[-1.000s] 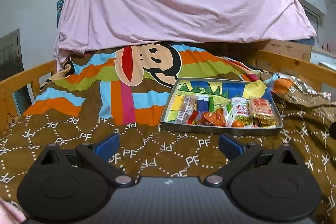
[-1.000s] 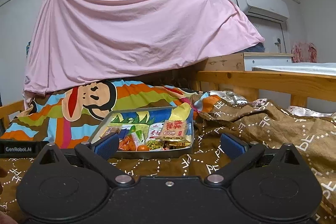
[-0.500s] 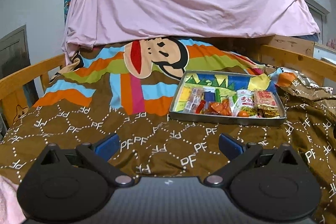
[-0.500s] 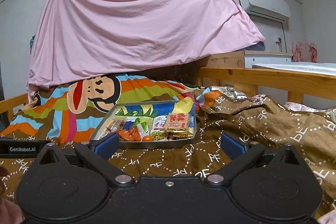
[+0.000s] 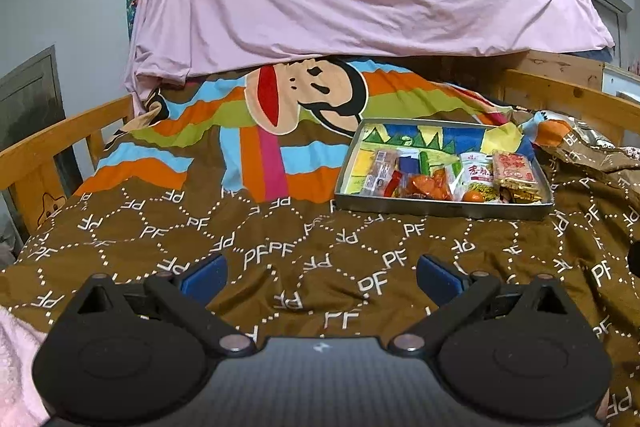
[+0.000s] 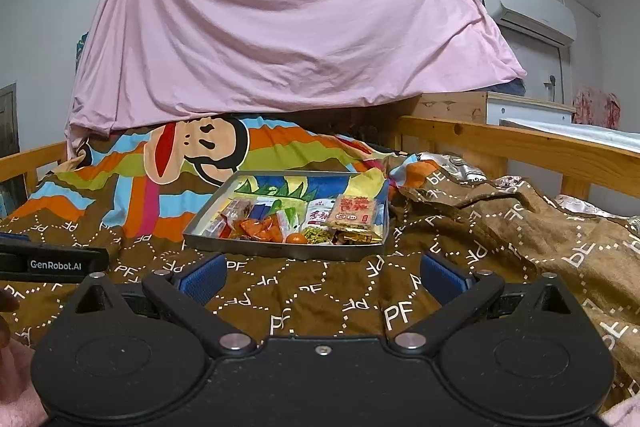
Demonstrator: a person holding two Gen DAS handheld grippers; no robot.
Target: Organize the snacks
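Left gripper (image 5: 320, 277) and right gripper (image 6: 322, 277): jaws wide apart, nothing between, both over brown "PF" blanket (image 5: 248, 247). Metal tray (image 6: 280, 251) ahead of right gripper, ahead-right of left. In tray, w/ packets crowded at near edge: red-label packet (image 6: 354, 213) far right, white-green packet (image 6: 318, 221) beside it, orange wrapped snacks (image 6: 260, 229) centre, brown bar packet (image 5: 382, 169) toward left. Pink sheet (image 6: 280, 39) draped beyond.

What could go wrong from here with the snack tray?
The metal tray sits on a soft, rumpled quilt, so pressing down may tip it. The snack packets overlap at its near edge, so open jaws might pinch two. The red packet leans on others and could slide.
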